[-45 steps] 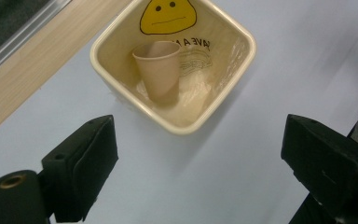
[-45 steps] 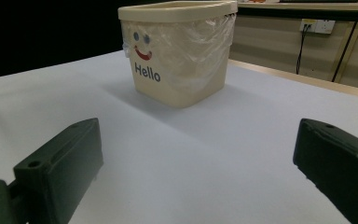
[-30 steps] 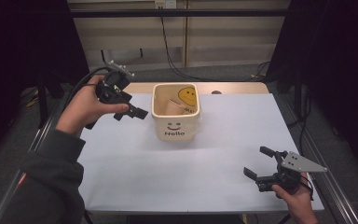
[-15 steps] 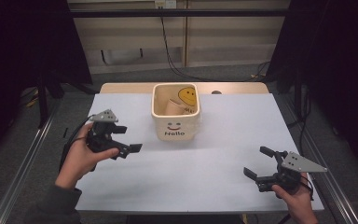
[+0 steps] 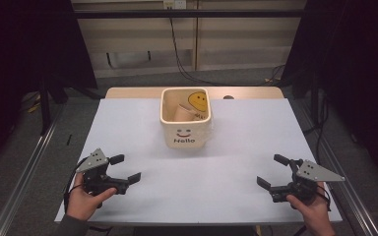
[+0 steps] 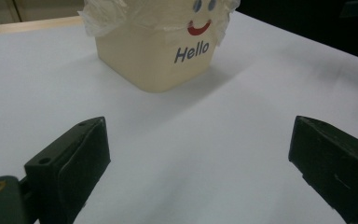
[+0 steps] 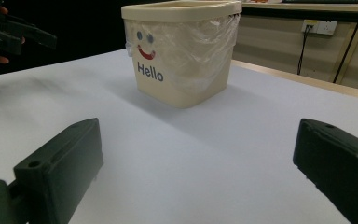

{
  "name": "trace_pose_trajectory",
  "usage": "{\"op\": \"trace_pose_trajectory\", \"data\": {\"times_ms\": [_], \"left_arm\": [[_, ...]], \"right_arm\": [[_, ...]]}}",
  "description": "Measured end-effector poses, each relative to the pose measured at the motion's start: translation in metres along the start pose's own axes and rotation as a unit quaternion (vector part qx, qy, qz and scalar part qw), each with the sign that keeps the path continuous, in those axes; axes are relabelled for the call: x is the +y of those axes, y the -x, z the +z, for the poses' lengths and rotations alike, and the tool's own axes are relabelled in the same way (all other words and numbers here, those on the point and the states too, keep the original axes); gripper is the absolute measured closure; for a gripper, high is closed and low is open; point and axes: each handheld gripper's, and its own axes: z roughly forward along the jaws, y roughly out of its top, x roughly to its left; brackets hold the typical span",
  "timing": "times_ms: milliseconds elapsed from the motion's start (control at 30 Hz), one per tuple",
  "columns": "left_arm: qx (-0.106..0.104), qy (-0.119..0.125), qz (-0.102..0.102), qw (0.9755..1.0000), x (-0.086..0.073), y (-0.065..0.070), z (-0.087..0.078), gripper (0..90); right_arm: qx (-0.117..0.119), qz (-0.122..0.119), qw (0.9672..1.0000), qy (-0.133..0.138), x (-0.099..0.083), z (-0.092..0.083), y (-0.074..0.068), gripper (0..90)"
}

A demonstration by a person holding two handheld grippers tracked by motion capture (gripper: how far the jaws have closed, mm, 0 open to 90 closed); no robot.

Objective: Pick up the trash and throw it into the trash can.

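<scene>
A cream bin point(image 5: 186, 133) printed with a smiley and "Hello" stands at the middle back of the white table point(image 5: 236, 162). It is lined with a clear bag, and a tan cup point(image 5: 182, 113) lies inside beside a yellow smiley. My left gripper point(image 5: 126, 168) rests low at the front left, open, with nothing between its jaws. My right gripper point(image 5: 272, 170) sits at the front right, open and empty too. The bin point(image 6: 161, 51) stands ahead of the left jaws, and the bin point(image 7: 182, 56) also stands ahead of the right jaws.
Bare white tabletop point(image 6: 205, 140) lies between both grippers and the bin. A wooden strip point(image 5: 128, 92) edges the table's back. Metal rails point(image 5: 24, 167) run along both sides, and cables point(image 5: 187, 59) hang on the floor behind.
My left gripper has come down from beside the bin's upper left to the front left of the table. The right gripper has stayed put.
</scene>
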Motion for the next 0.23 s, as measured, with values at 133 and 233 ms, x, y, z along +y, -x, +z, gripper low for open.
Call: {"op": "trace_pose_trajectory", "data": {"times_ms": [133, 233], "left_arm": [[0.0, 0.003, 0.008, 1.0, -0.0023, 0.0006, -0.0006, 4.3], [-0.003, 0.011, 0.008, 0.9999, -0.005, 0.0015, -0.0003, 4.0]], "right_arm": [[0.0, -0.003, 1.0, -0.002, -0.0003, 0.0001, 0.0003, 1.0], [0.0, -0.001, 1.0, 0.0, -0.0002, 0.0002, 0.0004, 1.0]]}}
